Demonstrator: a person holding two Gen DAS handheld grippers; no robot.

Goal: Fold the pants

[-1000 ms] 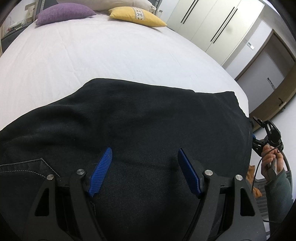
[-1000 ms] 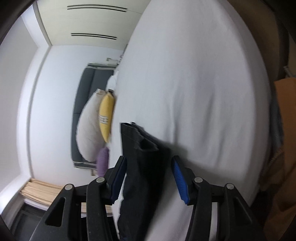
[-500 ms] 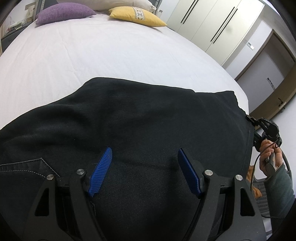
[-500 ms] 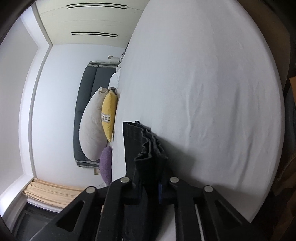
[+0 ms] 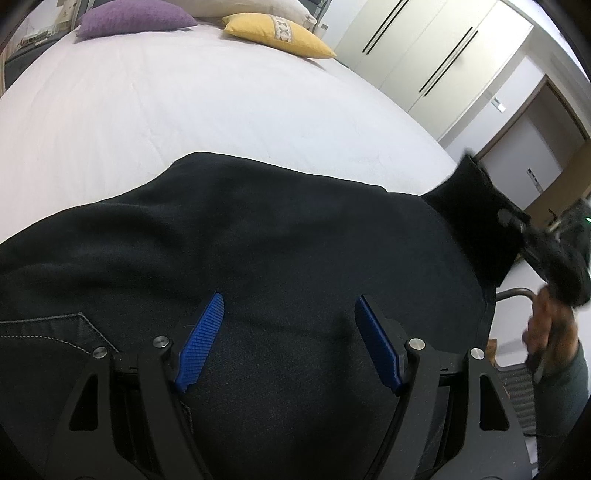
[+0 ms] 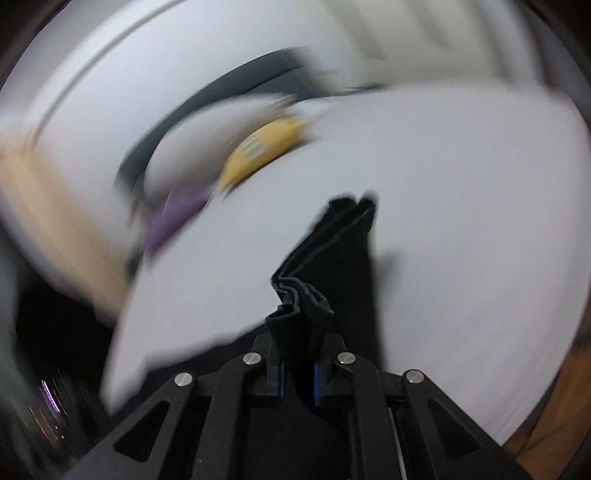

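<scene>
In the left wrist view, a purple pillow (image 5: 129, 16) sits at the upper left of the frame on the white bed (image 5: 184, 110), with a yellow pillow (image 5: 280, 33) just to its right and a pale one behind them. The black pants (image 5: 258, 240) lie spread across the lower half of the frame on the bed, a stitched pocket edge showing at the lower left. The left tongs (image 5: 291, 343) stand apart above the dark cloth at the bottom centre, with nothing pressed between their blue pads. At the right edge a corner of the pants is lifted off the bed, held by the right tongs (image 5: 517, 225), which are blurred; a hand (image 5: 550, 328) in a grey-green sleeve grips their handle below. White wardrobe doors (image 5: 424, 55) fill the upper right.

In the right wrist view, much blurred, the pillows smear across the left and centre. At the bottom centre the right tongs are clamped on a bunched, pleated edge of the pants, which rises over the white bed.
</scene>
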